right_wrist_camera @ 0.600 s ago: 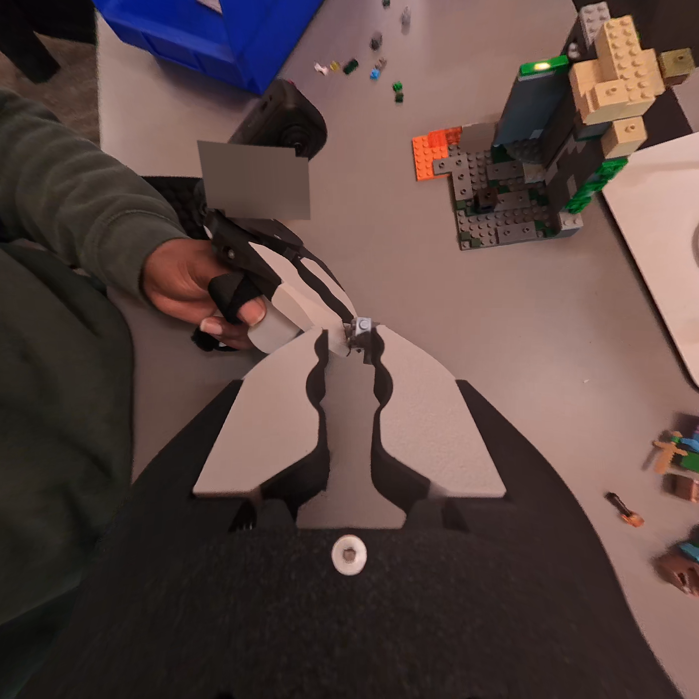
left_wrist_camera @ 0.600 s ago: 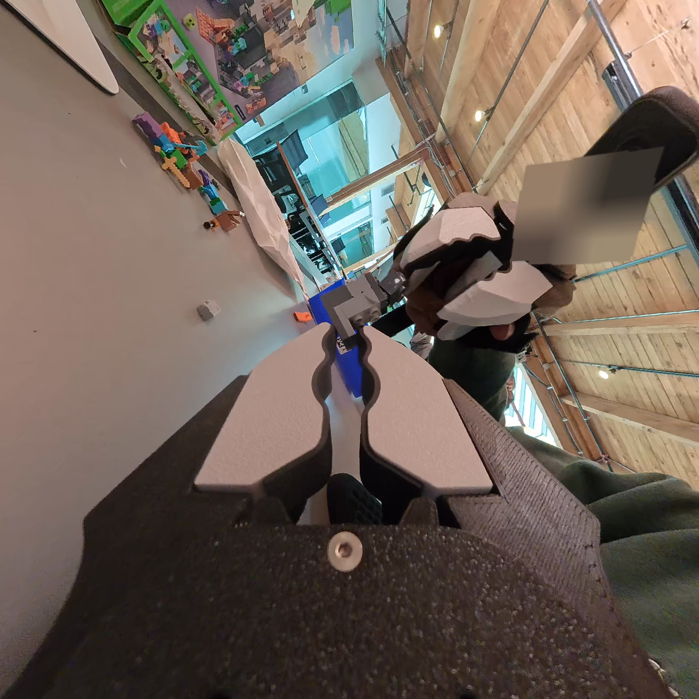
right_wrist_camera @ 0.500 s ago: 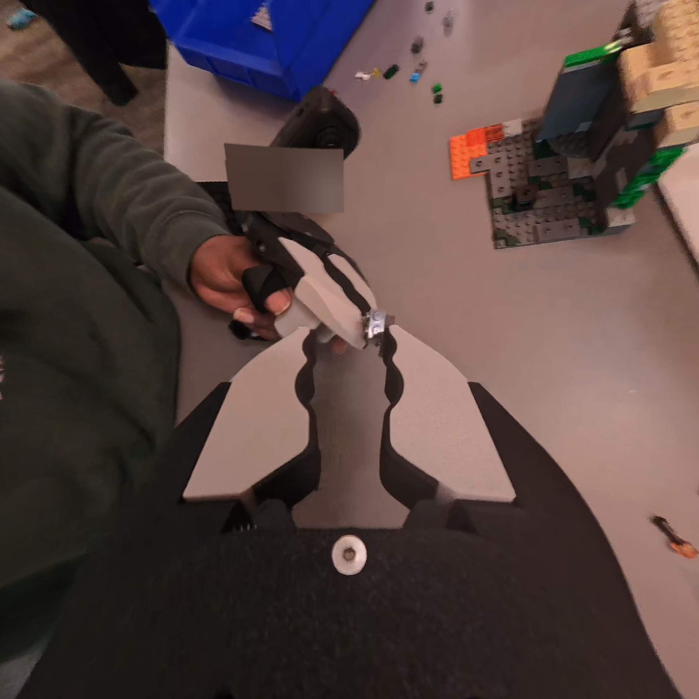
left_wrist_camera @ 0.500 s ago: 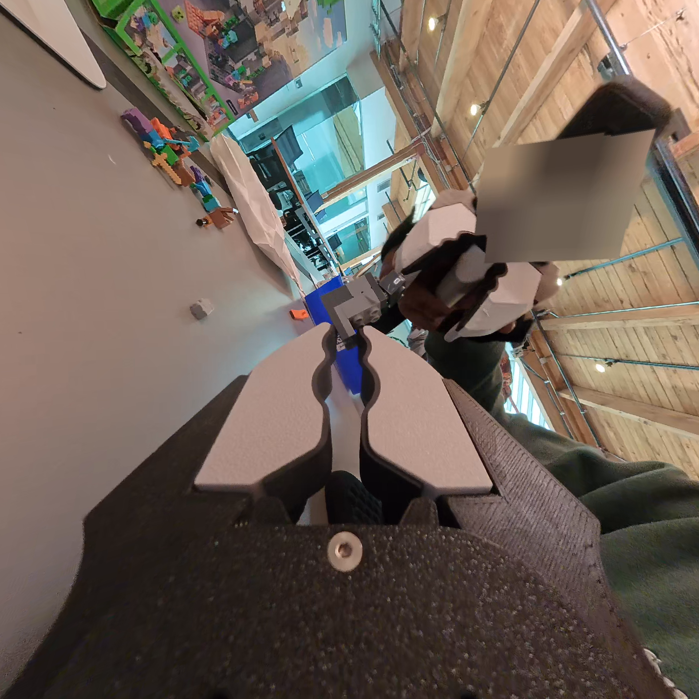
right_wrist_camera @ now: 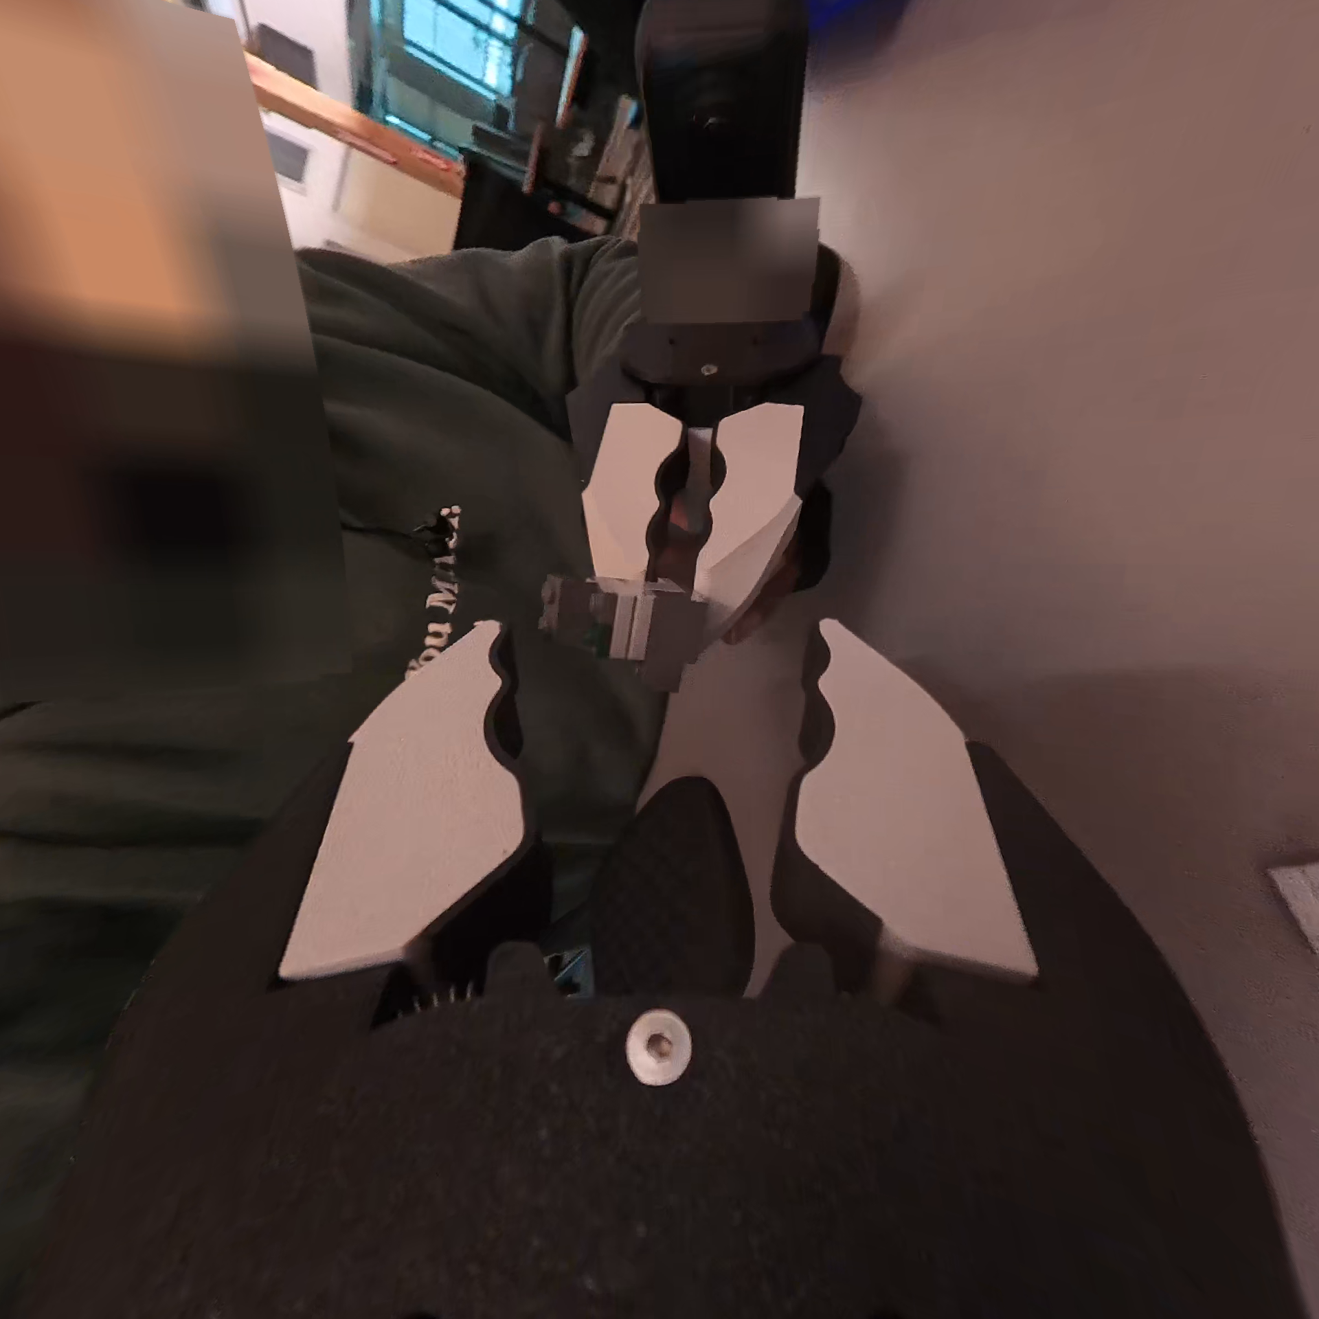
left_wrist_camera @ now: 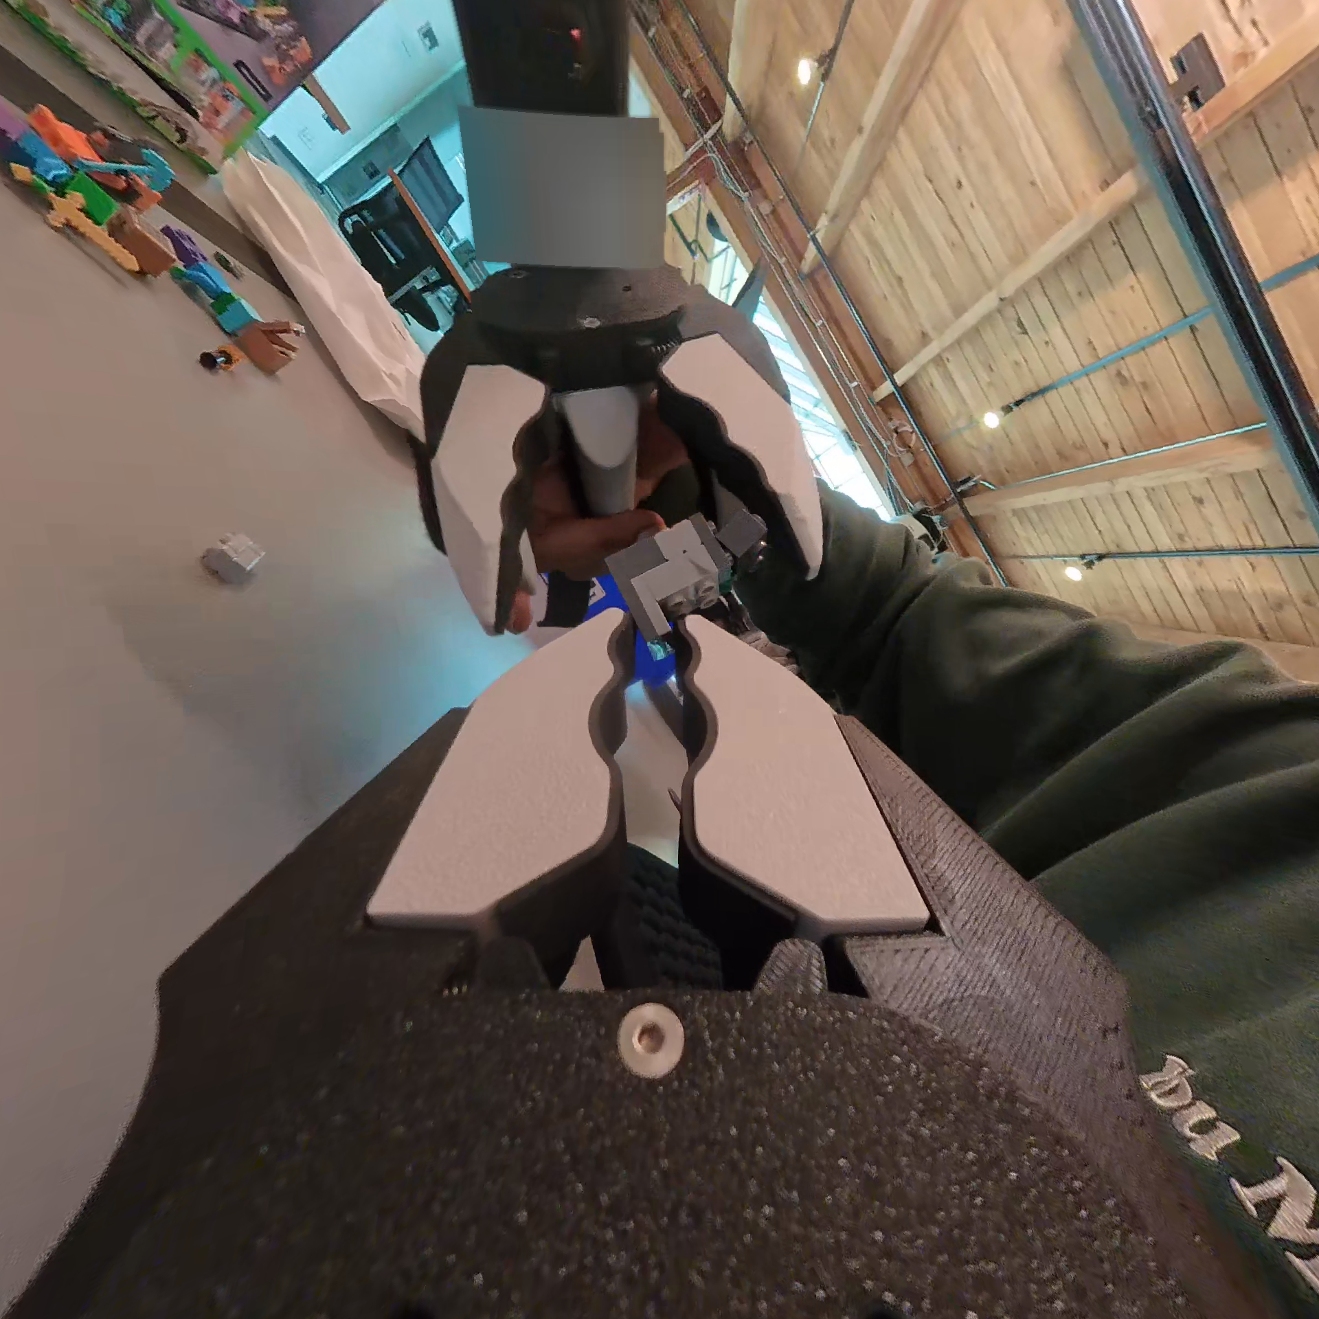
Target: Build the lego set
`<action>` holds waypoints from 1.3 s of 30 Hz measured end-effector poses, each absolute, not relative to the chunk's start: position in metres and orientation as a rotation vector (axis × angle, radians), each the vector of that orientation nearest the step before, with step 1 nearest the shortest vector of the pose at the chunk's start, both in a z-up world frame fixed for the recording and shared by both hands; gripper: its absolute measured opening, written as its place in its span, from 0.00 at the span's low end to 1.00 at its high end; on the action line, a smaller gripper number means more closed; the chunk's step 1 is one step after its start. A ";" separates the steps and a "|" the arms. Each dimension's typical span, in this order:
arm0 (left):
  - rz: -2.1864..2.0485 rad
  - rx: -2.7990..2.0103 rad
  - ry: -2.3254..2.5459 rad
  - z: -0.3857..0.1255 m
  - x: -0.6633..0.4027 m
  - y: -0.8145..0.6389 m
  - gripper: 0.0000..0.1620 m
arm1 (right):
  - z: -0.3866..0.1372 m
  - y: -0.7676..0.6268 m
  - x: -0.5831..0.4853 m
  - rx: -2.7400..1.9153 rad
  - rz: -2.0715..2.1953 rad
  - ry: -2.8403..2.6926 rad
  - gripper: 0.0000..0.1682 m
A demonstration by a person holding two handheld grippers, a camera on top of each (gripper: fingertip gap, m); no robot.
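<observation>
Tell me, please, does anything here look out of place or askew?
Nothing looks broken. One thing stands out: the grey lego assembly sits tilted at the very tips of the left gripper, pinched only by its lower edge. The right gripper is open and faces it. A loose grey brick lies alone on the table.

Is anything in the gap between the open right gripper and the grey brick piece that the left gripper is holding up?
Nothing visible. The right gripper faces the grey brick piece with its jaws spread and only open air in between. The left gripper pinches the piece from the opposite side, clear of the right gripper's approach.
</observation>
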State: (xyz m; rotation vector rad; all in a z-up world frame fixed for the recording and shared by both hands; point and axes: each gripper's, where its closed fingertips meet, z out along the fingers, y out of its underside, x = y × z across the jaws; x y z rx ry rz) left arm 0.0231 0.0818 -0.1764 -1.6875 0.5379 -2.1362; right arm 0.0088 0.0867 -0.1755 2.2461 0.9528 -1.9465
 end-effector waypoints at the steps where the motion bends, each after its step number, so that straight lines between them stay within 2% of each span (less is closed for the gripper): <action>1: -2.136 -1.687 0.543 -0.176 0.023 0.081 0.06 | -0.175 0.086 0.007 2.213 -1.968 0.943 0.46; 6: -2.130 -1.689 0.562 -0.178 0.024 0.080 0.06 | -0.173 0.083 0.001 2.141 -2.001 0.929 0.44; 10: -2.121 -1.683 0.567 -0.176 0.023 0.080 0.06 | -0.174 0.079 -0.003 2.116 -2.003 0.949 0.38; 39: -1.902 -1.728 0.734 -0.180 0.019 0.080 0.05 | -0.176 0.077 -0.006 2.243 -2.017 1.229 0.34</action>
